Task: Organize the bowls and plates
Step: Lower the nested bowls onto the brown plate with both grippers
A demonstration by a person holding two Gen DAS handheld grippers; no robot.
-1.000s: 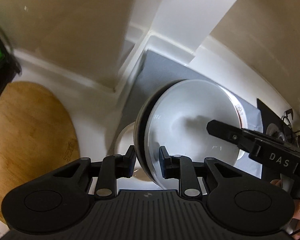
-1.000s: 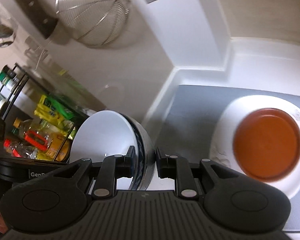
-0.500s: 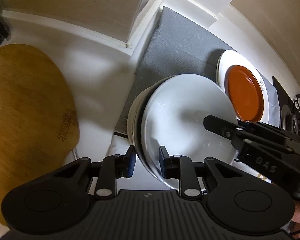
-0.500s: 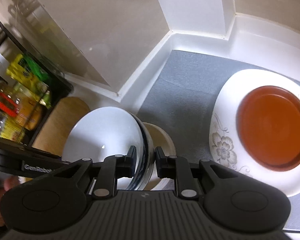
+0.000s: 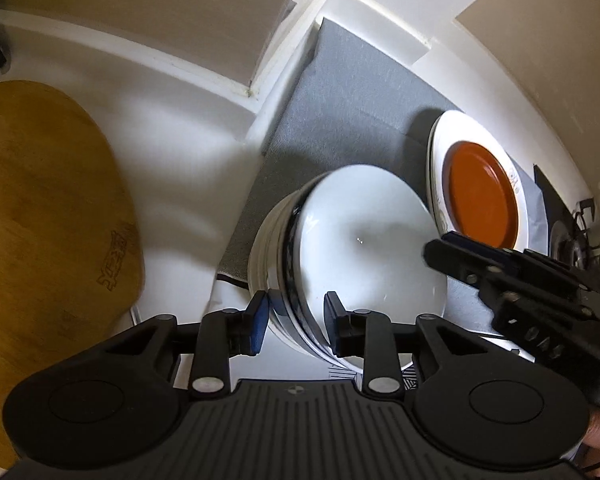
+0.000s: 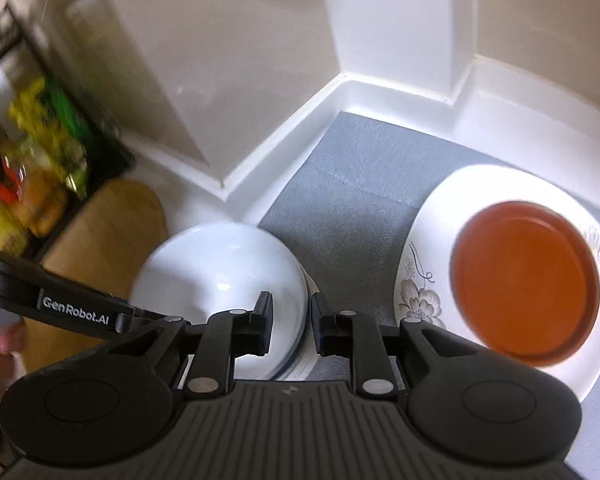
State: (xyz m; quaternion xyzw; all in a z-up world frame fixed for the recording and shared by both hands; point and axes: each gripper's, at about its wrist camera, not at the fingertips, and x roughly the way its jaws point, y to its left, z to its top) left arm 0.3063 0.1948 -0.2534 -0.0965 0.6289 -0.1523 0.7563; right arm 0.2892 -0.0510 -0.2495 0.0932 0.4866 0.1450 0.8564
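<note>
White porcelain fills the middle of both views: a white bowl (image 5: pixel 364 248) is nested on a stack of bowls (image 5: pixel 268 248) at the near left edge of the grey mat (image 5: pixel 352 112), close to the wooden board (image 5: pixel 48 208).

The left gripper (image 5: pixel 296 316) straddles the near rim of the bowl, one finger outside the wall and one inside. Its jaws are opening, and in the left wrist view a gap can be seen between the outer pad and the wall, so the rim is taken as no longer pinched there.

The right gripper (image 6: pixel 290 316) straddles the opposite rim at a narrow gap. Whether its pads press on the wall cannot be told, as the view is blurred.

To the right on the mat, well apart from the stack, an orange plate (image 6: pixel 526 280) lies on a flowered white plate (image 6: pixel 416 280).

The coming move is judged to turn on the rim running crosswise between each pair of fingers. Each gripper would have to be lifted clear along its own fingers, since a sideways pull could drag the bowl off the stack.
</note>
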